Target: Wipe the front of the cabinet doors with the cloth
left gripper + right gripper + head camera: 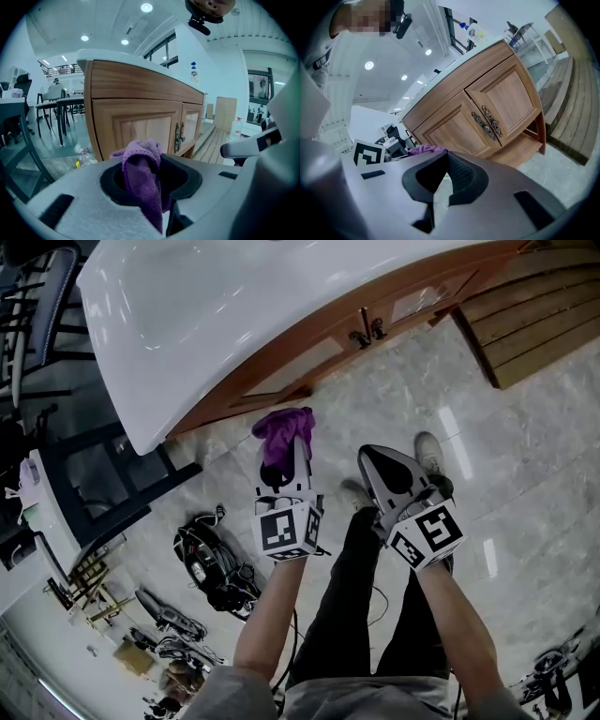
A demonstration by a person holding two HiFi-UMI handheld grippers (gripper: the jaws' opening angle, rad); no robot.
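Note:
A purple cloth (284, 427) hangs bunched from my left gripper (284, 448), which is shut on it a short way in front of the wooden cabinet doors (309, 362). In the left gripper view the cloth (143, 171) drapes over the closed jaws, with the doors (140, 126) and their dark metal handles (178, 137) straight ahead. My right gripper (377, 456) is beside it to the right, shut with nothing in it. In the right gripper view the closed gripper (440, 180) points at the two doors (497, 105) and the handles (487, 123).
A white countertop (206, 306) overhangs the cabinet. A wooden slatted platform (534, 315) lies on the floor to the right. Dark chairs (37, 324) stand at the left, and cables and gear (211, 563) lie on the tiled floor behind. A plastic bottle (84, 157) lies near the cabinet's left corner.

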